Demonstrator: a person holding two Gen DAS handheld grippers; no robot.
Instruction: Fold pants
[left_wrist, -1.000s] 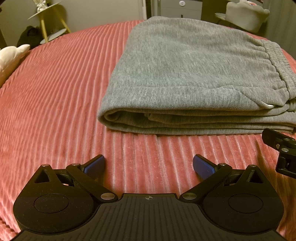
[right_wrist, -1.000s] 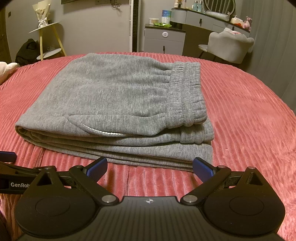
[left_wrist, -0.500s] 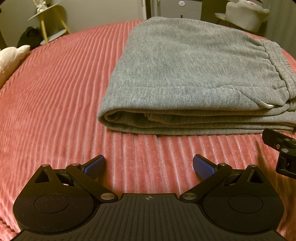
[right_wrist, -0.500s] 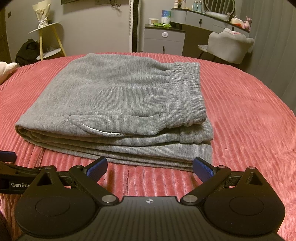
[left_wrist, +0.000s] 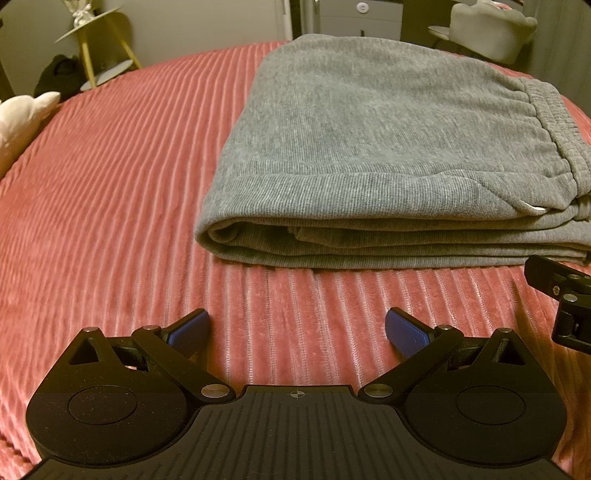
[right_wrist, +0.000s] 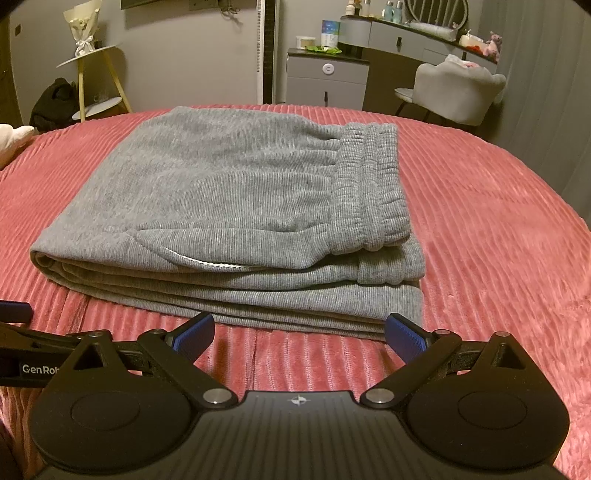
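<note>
— Left wrist view first: how does the left hand-held gripper (left_wrist: 297, 326) stand?
— Its jaws are spread wide, with nothing between the blue pads (left_wrist: 190, 328). Only the ribbed pink bedspread (left_wrist: 110, 192) shows in the gap. It sits on the near side of the grey pants (left_wrist: 369, 147), apart from them, touching no cloth.
— And the pants themselves?
— Folded into a flat, layered stack lying on the bedspread. The stacked edges face the camera, and the elastic waistband (left_wrist: 554, 136) runs along the stack's right end.
— What about the right hand-held gripper (right_wrist: 299, 330)?
— Also wide open and holding nothing. Its pads (right_wrist: 404, 334) sit just in front of the pants' near edge, level with the waistband end; I cannot tell whether the tips touch the bottom layer. A white pocket lining (right_wrist: 207, 261) peeks out of the pants' front fold.
— Do the two tools see each other?
— Yes. Part of the right one shows at the right edge of the left view, near the pants' right corner, and part of the left one shows at the left edge of the right wrist view.
</note>
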